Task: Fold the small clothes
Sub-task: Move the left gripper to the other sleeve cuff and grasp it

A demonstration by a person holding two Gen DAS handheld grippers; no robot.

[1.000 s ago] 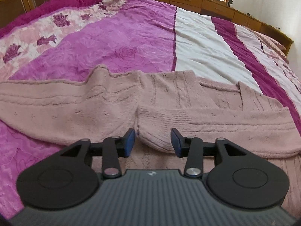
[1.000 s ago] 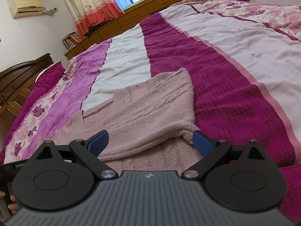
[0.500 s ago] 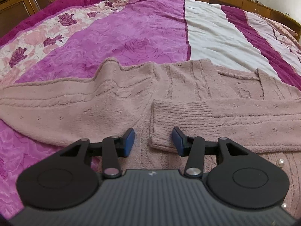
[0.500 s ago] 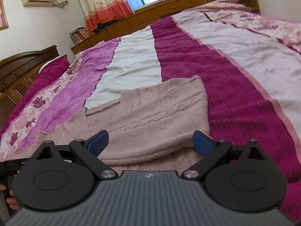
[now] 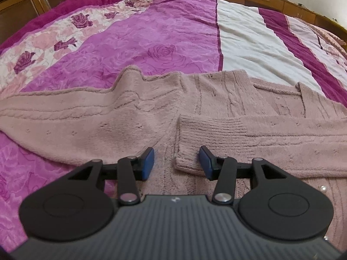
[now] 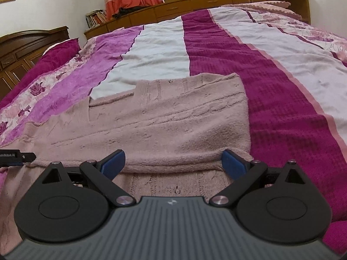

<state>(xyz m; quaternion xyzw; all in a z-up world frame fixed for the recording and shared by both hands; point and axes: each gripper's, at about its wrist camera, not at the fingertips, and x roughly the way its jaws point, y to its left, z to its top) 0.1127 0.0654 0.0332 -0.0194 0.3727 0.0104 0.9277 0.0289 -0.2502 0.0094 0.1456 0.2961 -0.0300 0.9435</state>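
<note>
A dusty pink knitted cardigan (image 5: 216, 99) lies spread on the bed. One sleeve (image 5: 65, 121) stretches out to the left. The other sleeve is folded across the front, and its ribbed cuff (image 5: 190, 138) lies flat. My left gripper (image 5: 176, 163) hovers just over that cuff end, open, with the cuff's corner between the blue pads and neither pad pressing on it. In the right wrist view the cardigan (image 6: 162, 125) shows its folded sleeve edge. My right gripper (image 6: 173, 164) stands wide open at that edge and holds nothing.
The bed cover (image 6: 282, 86) has purple, white and magenta stripes and reaches far beyond the cardigan. Wooden cabinets (image 6: 216, 2) and a headboard (image 6: 26, 41) line the bed's far sides. Pearl buttons (image 5: 323, 188) show at the cardigan's lower right. The left gripper's tip (image 6: 17, 157) pokes in at the left.
The cuff, bunched between my left jaws a second ago, now lies flat on the cardigan's front. My right gripper has rolled level and come a little lower over the sleeve fold.
</note>
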